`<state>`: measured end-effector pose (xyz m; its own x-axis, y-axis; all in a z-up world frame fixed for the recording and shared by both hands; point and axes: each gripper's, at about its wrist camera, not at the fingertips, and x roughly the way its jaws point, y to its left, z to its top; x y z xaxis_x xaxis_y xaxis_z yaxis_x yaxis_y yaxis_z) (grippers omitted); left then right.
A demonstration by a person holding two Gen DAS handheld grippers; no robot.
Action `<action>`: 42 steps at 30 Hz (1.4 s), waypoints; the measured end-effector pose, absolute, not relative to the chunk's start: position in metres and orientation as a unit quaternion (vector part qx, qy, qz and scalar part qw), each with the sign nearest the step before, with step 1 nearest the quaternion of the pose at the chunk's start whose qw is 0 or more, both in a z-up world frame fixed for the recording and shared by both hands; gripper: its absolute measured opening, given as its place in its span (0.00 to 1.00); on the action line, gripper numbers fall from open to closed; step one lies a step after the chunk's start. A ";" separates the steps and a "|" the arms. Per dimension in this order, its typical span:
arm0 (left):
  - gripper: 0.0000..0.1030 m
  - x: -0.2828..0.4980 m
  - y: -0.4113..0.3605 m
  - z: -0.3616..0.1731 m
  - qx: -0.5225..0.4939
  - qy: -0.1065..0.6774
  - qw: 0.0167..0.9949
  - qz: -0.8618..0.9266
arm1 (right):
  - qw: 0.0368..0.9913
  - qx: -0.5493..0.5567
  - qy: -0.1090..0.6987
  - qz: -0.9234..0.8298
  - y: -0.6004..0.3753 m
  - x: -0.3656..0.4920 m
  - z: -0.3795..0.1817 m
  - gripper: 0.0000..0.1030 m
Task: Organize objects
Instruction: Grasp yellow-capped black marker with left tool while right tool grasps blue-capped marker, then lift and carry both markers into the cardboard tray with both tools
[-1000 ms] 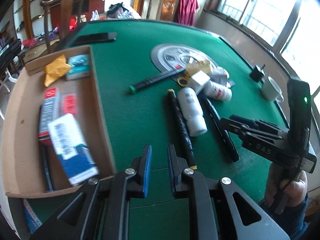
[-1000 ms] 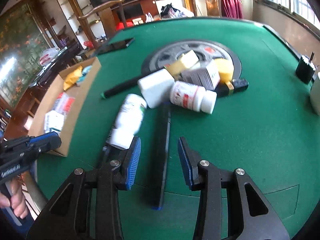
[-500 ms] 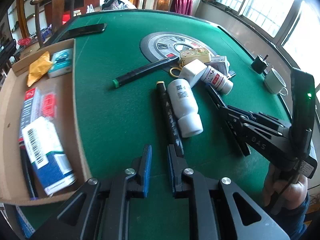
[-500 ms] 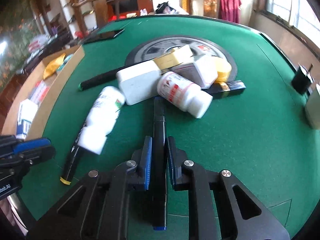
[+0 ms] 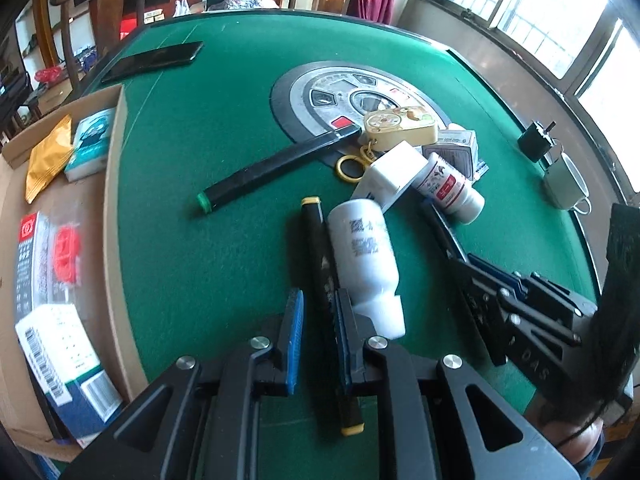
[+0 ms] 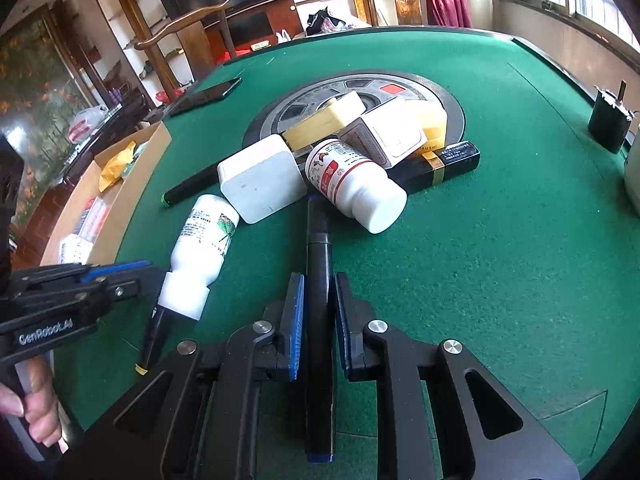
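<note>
On the green felt table point(image 6: 480, 260) lies a black marker with blue ends point(image 6: 318, 248). My right gripper point(image 6: 316, 312) is shut on it, a pad on each side of its barrel; the same gripper point(image 5: 476, 276) shows low at the right of the left wrist view. My left gripper point(image 5: 318, 320) is shut and hovers just over a black marker with yellow ends point(image 5: 316, 240), which runs under its fingers. A white bottle point(image 5: 364, 248) lies on its side against that marker. Behind sits a pile: a white box point(image 6: 260, 178), a red-labelled bottle point(image 6: 352, 180) and a yellow case point(image 6: 324, 120).
A cardboard box point(image 5: 112, 200) with packets and cartons stands at the table's left edge. A black stick with a green end point(image 5: 272, 168) lies mid-table, a dark phone point(image 5: 156, 60) far left, a cup point(image 5: 564, 184) and a small black object point(image 5: 536, 146) at the right rim.
My right gripper has closed on the blue-ended marker. My left gripper, still shut, has shifted away from the cardboard box and now sits over the yellow-ended marker.
</note>
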<state>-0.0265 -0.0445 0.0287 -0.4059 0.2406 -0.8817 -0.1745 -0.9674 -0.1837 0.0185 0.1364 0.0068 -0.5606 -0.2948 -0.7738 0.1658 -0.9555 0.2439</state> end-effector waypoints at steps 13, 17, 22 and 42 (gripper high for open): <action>0.13 -0.021 -0.025 0.011 -0.494 0.025 0.108 0.862 | 0.127 0.444 -0.058 -0.885 0.135 0.021 0.007 0.14; 0.13 -0.003 -0.029 0.008 -0.484 0.009 0.109 0.868 | 0.129 0.442 -0.053 -0.886 0.133 0.022 0.008 0.14; 0.13 0.011 -0.035 0.012 -0.478 -0.010 0.125 0.869 | 0.133 0.433 -0.062 -0.889 0.135 0.023 0.011 0.14; 0.13 0.030 -0.066 0.052 -0.442 -0.055 0.153 0.882 | 0.168 0.378 -0.099 -0.905 0.134 0.034 0.033 0.14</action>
<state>0.0305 -0.0660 0.0518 -0.5633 0.3187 -0.7623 -0.2211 -0.9471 -0.2326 0.0339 0.1343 0.0335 -0.6587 -0.3785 -0.6503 0.2287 -0.9241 0.3062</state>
